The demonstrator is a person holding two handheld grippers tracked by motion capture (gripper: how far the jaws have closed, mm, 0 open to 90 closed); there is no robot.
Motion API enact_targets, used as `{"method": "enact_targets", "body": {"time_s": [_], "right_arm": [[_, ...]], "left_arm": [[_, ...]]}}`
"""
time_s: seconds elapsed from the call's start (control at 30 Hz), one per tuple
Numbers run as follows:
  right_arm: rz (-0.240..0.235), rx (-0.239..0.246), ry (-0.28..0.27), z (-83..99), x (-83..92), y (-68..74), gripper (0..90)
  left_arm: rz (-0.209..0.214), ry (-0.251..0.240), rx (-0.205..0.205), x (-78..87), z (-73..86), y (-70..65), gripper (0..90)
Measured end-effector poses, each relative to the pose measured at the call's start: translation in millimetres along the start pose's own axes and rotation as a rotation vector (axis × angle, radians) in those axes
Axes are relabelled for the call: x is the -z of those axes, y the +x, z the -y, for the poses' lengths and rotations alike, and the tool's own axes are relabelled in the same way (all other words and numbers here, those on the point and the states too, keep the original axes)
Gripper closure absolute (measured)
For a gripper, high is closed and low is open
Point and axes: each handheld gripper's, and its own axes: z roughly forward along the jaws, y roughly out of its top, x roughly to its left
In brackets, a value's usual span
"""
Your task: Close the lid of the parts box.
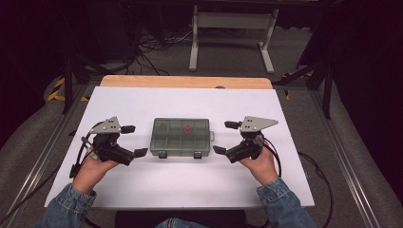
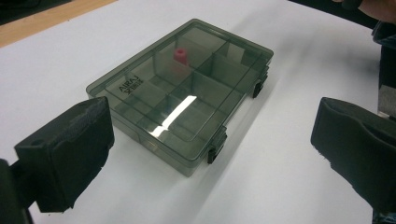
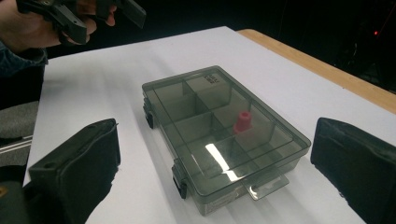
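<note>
Lying flat near the middle of the white counter (image 1: 142,190), a smoked translucent compartment box (image 1: 180,137) is seen between the two claws, with its lid down and its two dark latches (image 1: 162,154) on the long side facing the counter's near edge. Its long axis runs left to right, parallel to that near edge, so one short end is presented to each claw. The left claw (image 1: 134,140) is held just off the box's left end and the right claw (image 1: 219,137) just off its right end; neither is touching it, and the two are judged about equally near. Both claws are spread wide with nothing between the pads, as is confirmed in the left claw's own view (image 2: 205,140) and the right claw's own view (image 3: 210,158), where the box lies ahead of the gaping jaws. A small red piece (image 1: 188,128) is seen through the lid in a compartment of the far row, right of centre. A clear tab (image 3: 265,185) sticks out from the right end, towards the right claw. Whichever claw is closed next, it is judged that the box is reached by moving inward along that long axis.
</note>
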Motion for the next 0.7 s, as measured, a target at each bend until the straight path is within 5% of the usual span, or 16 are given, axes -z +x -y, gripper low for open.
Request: {"method": "enact_targets", "body": {"time_s": [0.7], "right_arm": [[0.103, 0.049, -0.110, 33.9, 30.3, 12.2, 2.0]], "left_arm": [[-0.039, -0.188, 0.016, 22.0, 49.0, -2.2, 1.0]]}}
